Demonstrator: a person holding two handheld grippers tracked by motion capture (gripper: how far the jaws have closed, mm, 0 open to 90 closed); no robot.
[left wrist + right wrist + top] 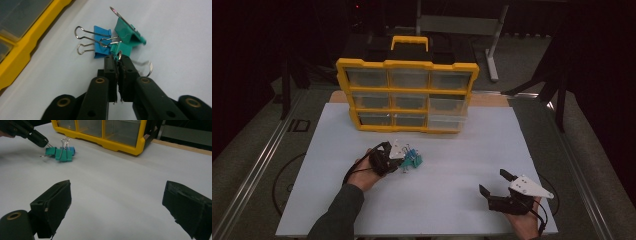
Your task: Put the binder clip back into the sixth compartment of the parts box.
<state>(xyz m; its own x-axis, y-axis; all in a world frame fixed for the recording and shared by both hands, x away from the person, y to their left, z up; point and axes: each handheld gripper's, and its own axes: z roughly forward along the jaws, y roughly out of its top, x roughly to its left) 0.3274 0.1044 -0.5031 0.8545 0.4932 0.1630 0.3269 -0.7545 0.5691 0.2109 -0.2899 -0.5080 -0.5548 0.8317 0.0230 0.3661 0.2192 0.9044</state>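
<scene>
White sheet (452, 200) over a table in a dark room. Left gripper (119, 58) closed right down on the thin wire handle of a small green clip (123, 48), pinched at the very tips, clip body just ahead of the jaws and resting on the sheet. Just beyond, crowded against it, a blue clip (101, 42) to the gripper's left and a larger green clip (127, 33) ahead and slightly right, tipped up on edge. Farther off to the left of the jaws, a yellow drawer cabinet (407, 95) with clear drawers. Right gripper (117, 202) well apart from all of this near the sheet's front edge, jaws spread wide, nothing between them.

Risks, as a judgement:
- Round wire in a tip-only pinch, so likely to twist or slip out on a lift.
- Handle free to swing on its hinge, so clip body liable to dangle and turn.
- Neighbours' handles seemingly hooked through one another — could drag the blue clip or the larger green clip along, then shed it partway. Hard to tell whether truly linked or merely overlapping.

Writing: no brand or label legible on clips, cabinet or grippers — only a pale mark like "ID" on the dark table edge (299, 125) left of the sheet.
</scene>
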